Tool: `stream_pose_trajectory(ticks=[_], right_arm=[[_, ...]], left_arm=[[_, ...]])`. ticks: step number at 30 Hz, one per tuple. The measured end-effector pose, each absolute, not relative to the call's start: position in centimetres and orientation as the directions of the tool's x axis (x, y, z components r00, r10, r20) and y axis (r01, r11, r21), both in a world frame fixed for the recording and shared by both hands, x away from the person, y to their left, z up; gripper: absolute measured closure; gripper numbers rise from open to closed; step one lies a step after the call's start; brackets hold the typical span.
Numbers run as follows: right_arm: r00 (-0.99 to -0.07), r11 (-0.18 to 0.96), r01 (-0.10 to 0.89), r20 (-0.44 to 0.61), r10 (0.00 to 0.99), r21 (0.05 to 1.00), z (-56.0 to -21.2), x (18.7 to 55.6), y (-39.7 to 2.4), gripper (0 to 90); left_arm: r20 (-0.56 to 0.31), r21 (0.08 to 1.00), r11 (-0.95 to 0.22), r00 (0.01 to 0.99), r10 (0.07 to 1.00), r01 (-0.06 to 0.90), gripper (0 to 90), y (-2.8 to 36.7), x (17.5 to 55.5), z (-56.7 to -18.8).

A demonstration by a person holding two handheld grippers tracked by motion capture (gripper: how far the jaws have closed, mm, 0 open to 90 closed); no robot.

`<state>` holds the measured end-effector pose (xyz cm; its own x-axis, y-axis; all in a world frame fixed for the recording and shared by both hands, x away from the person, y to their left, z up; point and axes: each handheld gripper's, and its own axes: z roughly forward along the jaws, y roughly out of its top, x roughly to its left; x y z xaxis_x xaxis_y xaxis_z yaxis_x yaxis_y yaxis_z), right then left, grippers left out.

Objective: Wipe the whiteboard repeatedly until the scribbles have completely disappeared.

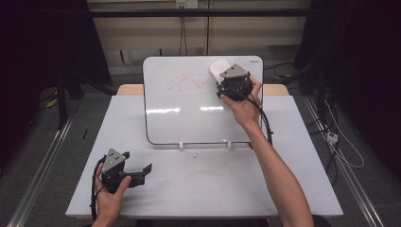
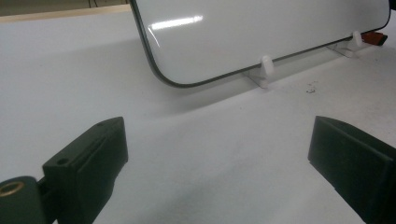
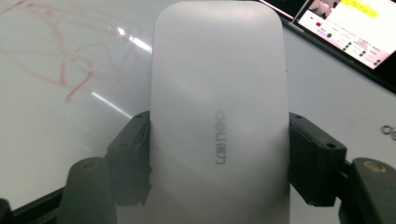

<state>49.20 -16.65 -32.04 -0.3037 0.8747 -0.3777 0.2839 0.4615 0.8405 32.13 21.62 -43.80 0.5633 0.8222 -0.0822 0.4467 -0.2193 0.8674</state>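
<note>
A dark room with cables on the floor surrounds your white counter [image 1: 293, 189]. On it the whiteboard [image 1: 189, 118] leans back on two small white feet, with red scribble [image 1: 187, 82] near its top.

Your right tool [image 1: 226, 76] is up at the board's upper right, jaws clamped on the long sides of the eraser [image 3: 219, 112], a smooth white plastic block with rounded ends, held against the board right of the scribble. It looks light and stiff, but its glossy shell is probably slippery, so keep your grip on the flat flanks near the middle, where the pads [image 3: 135, 154] sit now, rather than on the curved ends. Press gently: the board only rests on its feet and may tip or slide.

Your left tool [image 1: 142, 171] sits low at the near left of the counter, jaws wide apart and empty.
</note>
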Motion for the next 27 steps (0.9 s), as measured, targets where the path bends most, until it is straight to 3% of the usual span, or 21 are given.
stream_pose_trajectory(ticks=[5, 12, 27], right_arm=[[-0.281, 0.457, 0.279, -0.383, 0.88, 0.845, -32.0, 49.4, -16.7, 31.7], [-0.319, 0.492, 0.282, -0.403, 0.858, 0.824, -32.6, 48.9, -15.1, 31.7], [-0.484, 0.68, 0.181, -0.538, 0.69, 0.71, -36.3, 45.8, -8.5, 31.7]], left_arm=[[-0.085, 0.864, -0.22, 0.562, 0.823, 0.453, 4.8, 21.5, 32.2, -43.8], [-0.078, 0.864, -0.227, 0.566, 0.821, 0.449, 4.8, 21.2, 32.2, -43.9], [-0.079, 0.86, -0.234, 0.571, 0.817, 0.454, 4.8, 21.1, 32.1, -43.9]])
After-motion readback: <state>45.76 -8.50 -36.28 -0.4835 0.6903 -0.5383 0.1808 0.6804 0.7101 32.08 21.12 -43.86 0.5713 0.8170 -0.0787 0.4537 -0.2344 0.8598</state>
